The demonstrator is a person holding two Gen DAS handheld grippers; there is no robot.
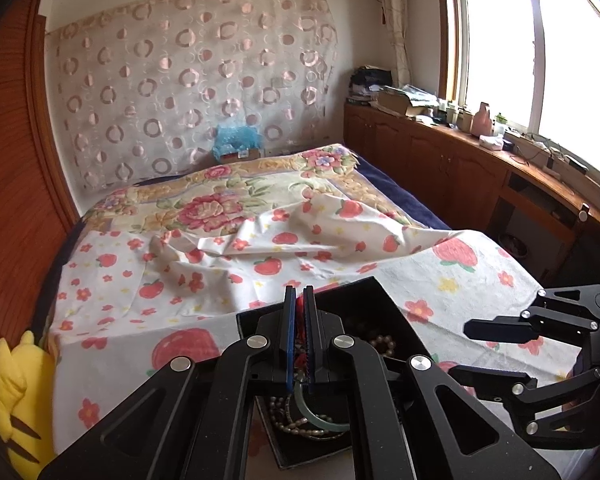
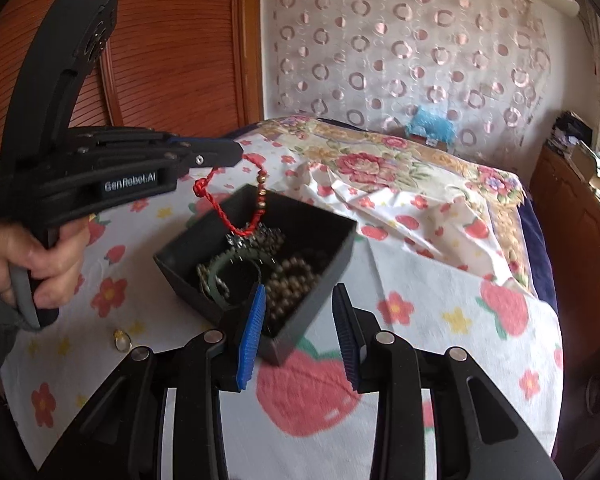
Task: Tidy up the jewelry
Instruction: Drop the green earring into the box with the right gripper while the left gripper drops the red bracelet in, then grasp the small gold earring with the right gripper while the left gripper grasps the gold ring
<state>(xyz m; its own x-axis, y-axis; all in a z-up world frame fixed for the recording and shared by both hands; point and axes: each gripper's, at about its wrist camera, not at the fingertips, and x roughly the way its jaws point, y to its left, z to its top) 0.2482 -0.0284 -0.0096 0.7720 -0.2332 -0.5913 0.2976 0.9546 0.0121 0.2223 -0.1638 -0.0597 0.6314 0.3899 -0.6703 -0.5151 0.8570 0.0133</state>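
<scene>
Bedsheet (image 2: 440, 280) bears black box (image 2: 324, 280) of beads; left tool (image 2: 230, 156) grips red bracelet (image 2: 236, 220), right tool (image 2: 300, 328) apart.

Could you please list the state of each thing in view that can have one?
Left gripper: shut on the red bracelet.
Red bracelet: dangling above the box.
Right gripper: open, holding nothing.
Black box: open, holding jewelry.
Green bangle: lying in the box.
Beads: heaped in the box.

Matt black box (image 2: 320, 236), braided red cord bracelet (image 2: 224, 204), printed cloth sheet (image 2: 440, 280).
</scene>
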